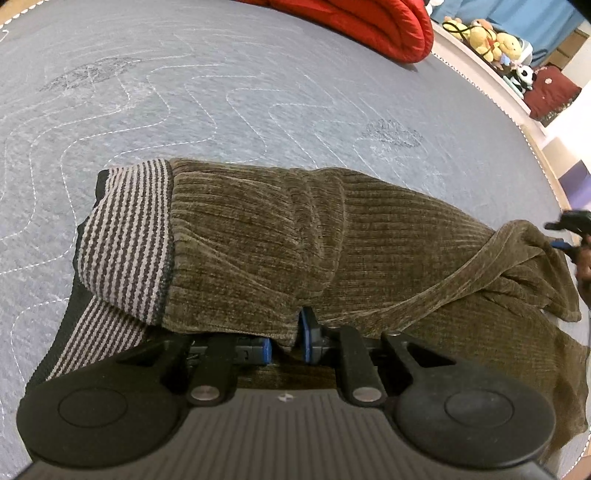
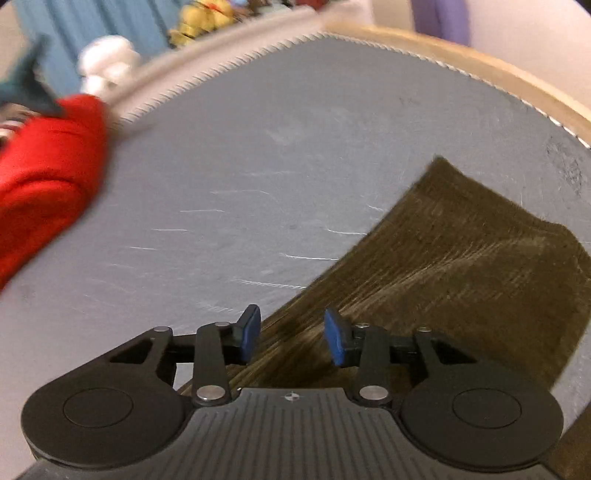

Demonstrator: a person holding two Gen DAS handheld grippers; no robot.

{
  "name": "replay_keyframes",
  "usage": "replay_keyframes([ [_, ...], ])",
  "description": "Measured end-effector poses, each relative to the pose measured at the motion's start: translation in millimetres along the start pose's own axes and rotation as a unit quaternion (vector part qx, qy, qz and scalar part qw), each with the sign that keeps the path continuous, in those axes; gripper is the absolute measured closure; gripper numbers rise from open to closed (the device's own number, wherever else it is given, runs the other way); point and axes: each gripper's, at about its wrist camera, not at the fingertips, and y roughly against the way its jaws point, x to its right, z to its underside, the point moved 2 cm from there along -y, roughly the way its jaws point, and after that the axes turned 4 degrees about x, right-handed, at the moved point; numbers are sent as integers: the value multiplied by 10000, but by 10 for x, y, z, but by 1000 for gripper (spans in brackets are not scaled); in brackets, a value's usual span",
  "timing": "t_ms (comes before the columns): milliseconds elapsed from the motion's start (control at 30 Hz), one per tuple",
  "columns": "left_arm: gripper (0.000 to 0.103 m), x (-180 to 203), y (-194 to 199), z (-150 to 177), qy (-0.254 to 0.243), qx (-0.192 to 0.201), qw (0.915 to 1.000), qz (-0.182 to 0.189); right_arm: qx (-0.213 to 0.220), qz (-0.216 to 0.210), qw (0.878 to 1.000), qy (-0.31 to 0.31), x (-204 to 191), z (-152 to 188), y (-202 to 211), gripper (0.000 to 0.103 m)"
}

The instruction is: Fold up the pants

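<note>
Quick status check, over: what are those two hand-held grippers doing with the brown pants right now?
Left hand-held gripper pinched shut on pants fold. Right hand-held gripper open over pant leg, gripping nothing. Red blanket off to the side, not in the way.

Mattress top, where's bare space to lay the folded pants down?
The grey mattress lies bare between the pants and the red quilt, and beyond the striped waistband. It is crowded around the left gripper, where the cloth bunches.

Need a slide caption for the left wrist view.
Left tool shut on a fold of the brown corduroy pants on the grey quilted mattress.
</note>
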Motion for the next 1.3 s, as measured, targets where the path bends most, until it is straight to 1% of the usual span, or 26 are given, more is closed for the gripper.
replay_keyframes([
  [33, 86, -1, 0, -2, 2, -4, 10000, 7, -64, 161, 9998, -47, -28, -30, -142, 59],
  [67, 86, -3, -4, -7, 2, -11, 10000, 15, -154, 250, 9996, -30, -61, -59, -269, 51],
  [133, 86, -12, -11, -17, 30, -37, 10000, 37, -365, 575, 9976, 146, -120, -68, -512, 43],
  [200, 86, -37, -10, -31, 94, -68, 9999, 82, -237, 936, 9947, 347, -221, -74, -611, 42],
  [233, 86, -44, -10, -34, 106, -78, 9999, 95, -196, 1070, 9933, 404, -266, -62, -630, 45],
  [267, 86, -51, -8, -38, 117, -86, 9998, 109, -144, 1217, 9914, 469, -290, -43, -630, 51],
  [333, 86, -65, 2, -42, 134, -90, 9998, 136, -39, 1438, 9879, 575, -275, -17, -601, 82],
  [367, 86, -73, 8, -43, 152, -92, 9997, 154, -7, 1419, 9886, 501, -208, -15, -560, 92],
  [433, 86, -75, 26, -37, 145, -100, 9997, 182, 56, 1204, 9925, 188, -21, -74, -447, 96],
  [467, 87, -69, 44, -33, 110, -74, 9998, 180, 131, 1170, 9930, 99, 48, -111, -357, 96],
  [533, 87, -56, 86, -22, 55, -9, 9998, 176, 461, 1043, 9935, 19, 162, -109, -67, 96],
  [633, 90, -91, 170, -4, 83, 107, 9996, 253, 1045, 726, 9917, -167, 376, -50, 532, 96],
  [700, 91, -112, 263, 12, 51, 241, 9992, 322, 1438, 484, 9879, -323, 556, 37, 984, 96],
  [767, 93, -119, 378, 37, -53, 392, 9986, 361, 1727, 272, 9829, -571, 802, 189, 1457, 96],
  [833, 93, -123, 527, 81, -199, 609, 9970, 429, 1840, 26, 9779, -994, 1100, 396, 1840, 96],
  [933, 94, -179, 724, 172, -332, 908, 9944, 426, 2137, -99, 9702, -1134, 1445, 823, 2318, 96],
  [967, 94, -213, 775, 206, -348, 956, 9940, 411, 2194, -130, 9683, -1190, 1547, 973, 2419, 96],
  [1033, 94, -312, 843, 254, -201, 945, 9941, 482, 2193, -189, 9661, -1348, 1763, 1252, 2553, 96],
  [1100, 94, -376, 876, 289, -124, 882, 9947, 508, 2048, -170, 9670, -1504, 1965, 1504, 2611, 96],
  [1133, 94, -403, 887, 299, -89, 848, 9950, 522, 1894, -188, 9693, -1559, 2053, 1615, 2597, 96],
  [1200, 93, -451, 873, 303, 27, 684, 9952, 697, 1532, -207, 9728, -1727, 2216, 1813, 2543, 96],
  [1233, 92, -466, 846, 297, 61, 587, 9953, 766, 1282, -125, 9724, -1946, 2314, 1884, 2483, 92],
  [1267, 90, -479, 818, 288, 105, 494, 9954, 813, 1118, -4, 9679, -2252, 2422, 1928, 2435, 90],
  [1300, 89, -507, 792, 272, 193, 426, 9954, 837, 1061, 84, 9628, -2485, 2511, 1950, 2401, 89],
])
